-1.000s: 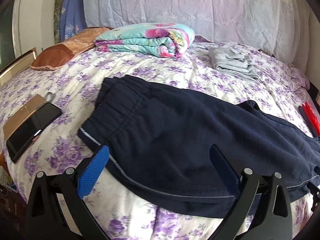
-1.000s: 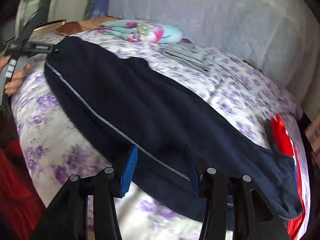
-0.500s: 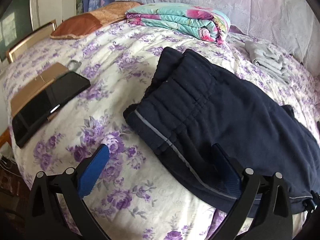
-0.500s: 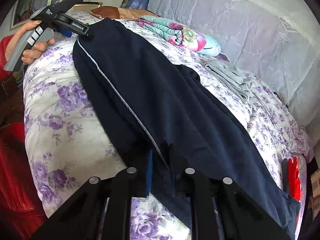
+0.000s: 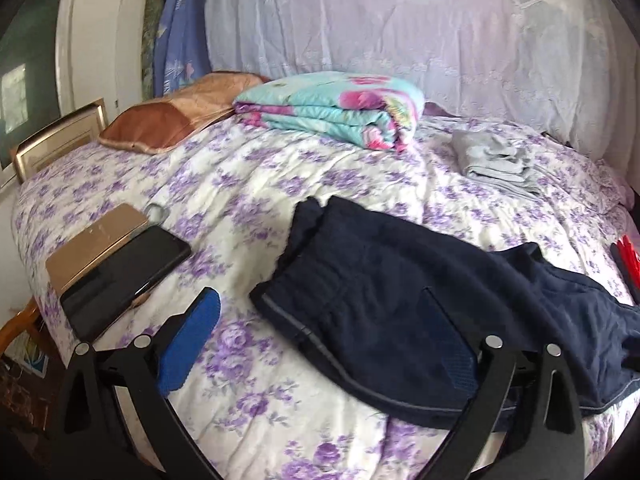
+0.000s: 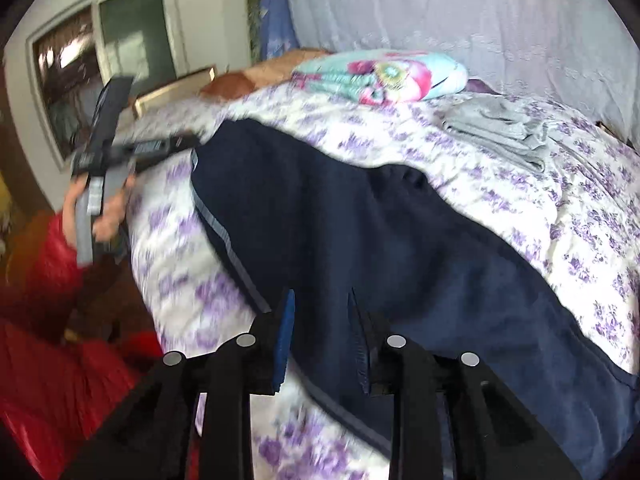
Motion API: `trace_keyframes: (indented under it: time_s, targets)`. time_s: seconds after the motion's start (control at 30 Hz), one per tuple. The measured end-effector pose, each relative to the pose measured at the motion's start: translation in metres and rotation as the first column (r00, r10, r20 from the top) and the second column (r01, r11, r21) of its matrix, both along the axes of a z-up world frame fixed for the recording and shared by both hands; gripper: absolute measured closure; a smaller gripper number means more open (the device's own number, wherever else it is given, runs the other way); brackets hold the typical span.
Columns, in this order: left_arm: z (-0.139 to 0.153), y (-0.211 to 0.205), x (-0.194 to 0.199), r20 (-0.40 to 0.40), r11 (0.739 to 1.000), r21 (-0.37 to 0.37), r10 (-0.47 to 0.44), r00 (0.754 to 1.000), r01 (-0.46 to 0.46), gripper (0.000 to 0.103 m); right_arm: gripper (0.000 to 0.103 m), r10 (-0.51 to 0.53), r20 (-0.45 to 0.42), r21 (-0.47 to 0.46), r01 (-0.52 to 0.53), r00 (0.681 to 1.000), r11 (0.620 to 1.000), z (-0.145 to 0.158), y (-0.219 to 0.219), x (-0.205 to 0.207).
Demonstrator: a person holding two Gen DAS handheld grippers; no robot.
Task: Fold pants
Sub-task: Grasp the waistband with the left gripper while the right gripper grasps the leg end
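Note:
Dark navy pants (image 5: pixel 400 304) with a grey side stripe lie across the flowered bed, waistband toward the left. My left gripper (image 5: pixel 320 320) is open, just in front of the waistband corner; its right finger hangs over the cloth, its left over bare bedspread. In the right wrist view the pants (image 6: pixel 380 232) stretch from the upper left to the lower right. My right gripper (image 6: pixel 320 316) is partly open over the near striped edge and grips nothing. The left gripper's handle (image 6: pixel 104 160) and the hand that holds it show at the far left, blurred.
A black phone (image 5: pixel 124 276) on a gold box (image 5: pixel 96 240) lies at the bed's left edge. A folded floral blanket (image 5: pixel 332 108), a brown pillow (image 5: pixel 168 120) and folded grey clothes (image 5: pixel 496 160) lie at the back. A red item (image 5: pixel 628 256) sits at the right edge.
The left gripper has drawn back to the left, away from the waistband. The right gripper, nearly shut on the striped edge half a second ago, has opened and moved along it.

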State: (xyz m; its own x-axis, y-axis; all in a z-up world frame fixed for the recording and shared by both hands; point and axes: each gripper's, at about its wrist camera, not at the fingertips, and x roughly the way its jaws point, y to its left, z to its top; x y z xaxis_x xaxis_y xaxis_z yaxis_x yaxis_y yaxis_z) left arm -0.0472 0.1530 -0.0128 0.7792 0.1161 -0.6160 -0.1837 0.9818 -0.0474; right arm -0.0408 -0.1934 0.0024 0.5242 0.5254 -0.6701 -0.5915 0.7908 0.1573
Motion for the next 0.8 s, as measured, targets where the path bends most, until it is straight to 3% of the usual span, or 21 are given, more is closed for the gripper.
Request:
trace_keyframes:
  time_s: [0.13, 0.27, 0.43, 0.5, 0.57, 0.6, 0.7, 0.8]
  targets:
    - [-0.015, -0.026, 0.029, -0.047, 0.998, 0.038, -0.049, 0.998, 0.051, 0.007, 0.076, -0.090, -0.072, 0.029, 0.093, 0.993, 0.995, -0.009, 0.021, 0.081]
    - [-0.045, -0.028, 0.048, -0.124, 0.999, 0.026, -0.038, 0.992, 0.041, 0.007, 0.076, -0.101, -0.129, -0.043, 0.096, 0.986, 0.994, -0.032, 0.054, 0.131]
    - [-0.062, -0.046, 0.048, -0.099, 0.979, 0.199, -0.012, 0.995, 0.031, 0.005, 0.073, -0.077, -0.142, -0.119, 0.060, 0.987, 0.991, -0.056, 0.081, 0.149]
    - [-0.062, -0.046, 0.051, -0.097, 0.978, 0.206, -0.009, 0.995, 0.029, 0.005, 0.076, -0.066, -0.121, -0.164, 0.046, 0.990, 0.985, -0.061, 0.090, 0.150]
    - [-0.061, -0.044, 0.052, -0.095, 0.981, 0.193, -0.009, 0.995, 0.027, 0.005, 0.092, -0.072, -0.102, -0.188, 0.052, 0.992, 0.981, -0.065, 0.093, 0.152]
    - [-0.061, -0.044, 0.053, -0.095, 0.981, 0.191, -0.010, 0.995, 0.028, 0.005, 0.095, -0.079, -0.088, -0.176, 0.063, 0.993, 0.982, -0.063, 0.091, 0.153]
    - [-0.062, -0.044, 0.052, -0.091, 0.980, 0.197, -0.012, 0.996, 0.029, 0.005, 0.095, -0.130, -0.046, -0.160, 0.121, 0.990, 0.980, -0.053, 0.084, 0.171]
    - [-0.061, -0.045, 0.054, -0.093, 0.979, 0.199, -0.013, 0.996, 0.031, 0.005, 0.096, -0.158, -0.135, -0.169, 0.135, 0.978, 0.976, -0.077, 0.086, 0.196]
